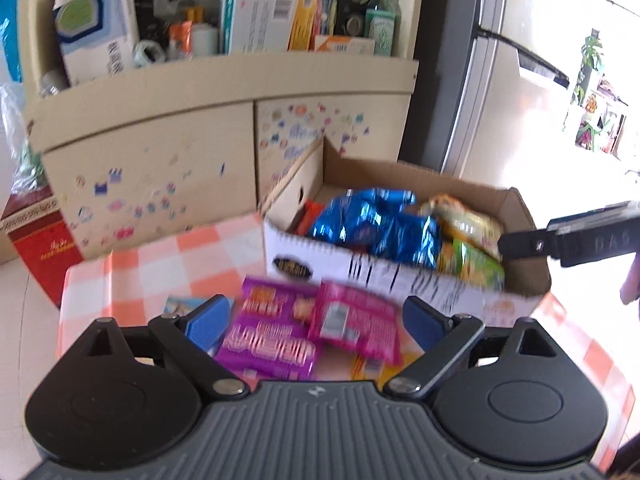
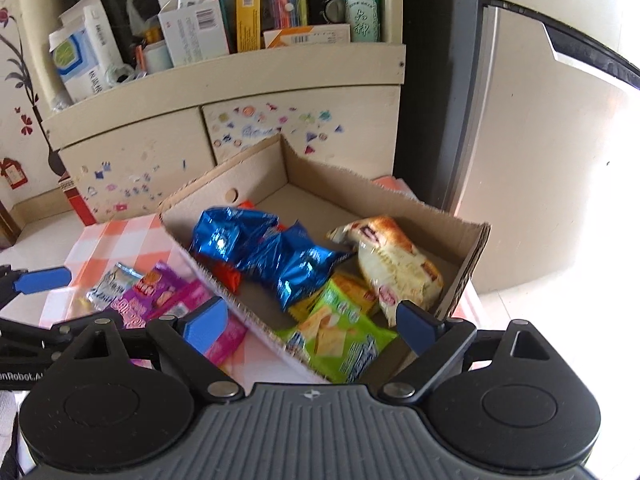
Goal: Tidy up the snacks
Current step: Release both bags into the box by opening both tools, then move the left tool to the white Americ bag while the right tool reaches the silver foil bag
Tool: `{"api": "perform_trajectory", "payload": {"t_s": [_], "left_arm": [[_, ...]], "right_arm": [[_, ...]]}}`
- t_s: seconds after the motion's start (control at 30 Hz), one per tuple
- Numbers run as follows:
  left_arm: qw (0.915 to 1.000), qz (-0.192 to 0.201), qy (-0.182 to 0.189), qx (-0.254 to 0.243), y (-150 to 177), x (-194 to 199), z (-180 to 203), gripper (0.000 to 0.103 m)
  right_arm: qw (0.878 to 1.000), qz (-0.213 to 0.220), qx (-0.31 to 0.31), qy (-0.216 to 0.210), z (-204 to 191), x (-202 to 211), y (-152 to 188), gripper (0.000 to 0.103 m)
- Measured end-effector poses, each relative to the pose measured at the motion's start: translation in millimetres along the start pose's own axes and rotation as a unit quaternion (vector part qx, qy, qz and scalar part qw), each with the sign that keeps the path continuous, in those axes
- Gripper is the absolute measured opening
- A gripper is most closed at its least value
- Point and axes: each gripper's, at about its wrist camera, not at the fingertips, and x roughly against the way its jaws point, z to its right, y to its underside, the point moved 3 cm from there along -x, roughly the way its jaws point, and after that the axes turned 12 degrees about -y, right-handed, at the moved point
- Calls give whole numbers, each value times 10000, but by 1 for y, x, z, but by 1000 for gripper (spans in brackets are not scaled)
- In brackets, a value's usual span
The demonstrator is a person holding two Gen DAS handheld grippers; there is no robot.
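A cardboard box [image 2: 472,256] stands on the checked cloth and holds blue packets [image 2: 260,248], a green packet [image 2: 340,336], a bread packet [image 2: 396,268] and a yellow one [image 2: 352,288]. My right gripper [image 2: 312,328] hangs open over the box's near corner with nothing between its pads. My left gripper [image 1: 316,324] is open just above a purple packet [image 1: 268,340] and a pink packet [image 1: 356,328], which lie on the cloth in front of the box [image 1: 400,276]. A silver-white packet [image 2: 108,288] lies further left.
A cream cabinet [image 1: 160,160] with stickers stands behind the table, its shelf crowded with cartons and a bottle [image 1: 382,12]. A fridge [image 1: 500,80] rises at the right. A red box [image 1: 44,252] sits on the floor at the left.
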Motion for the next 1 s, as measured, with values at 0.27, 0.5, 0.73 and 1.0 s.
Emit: {"api": "perform_trajectory", "payload": {"t_s": [0.27, 0.5, 0.73, 1.0], "left_arm": [[9997, -217, 15, -129, 32, 12, -3, 93], [9985, -348, 98, -420, 54, 18, 5, 93], [9945, -450, 121, -941, 69, 13, 18, 93], [9899, -504, 246, -1303, 81, 0, 32, 93]], "right_arm": [[9997, -146, -130, -111, -10, 11, 27, 97], [9987, -405, -276, -115, -14, 7, 46, 97], [9969, -730, -296, -36, -21, -3, 65, 97], [9927, -1127, -440, -31, -23, -24, 81, 97]]}}
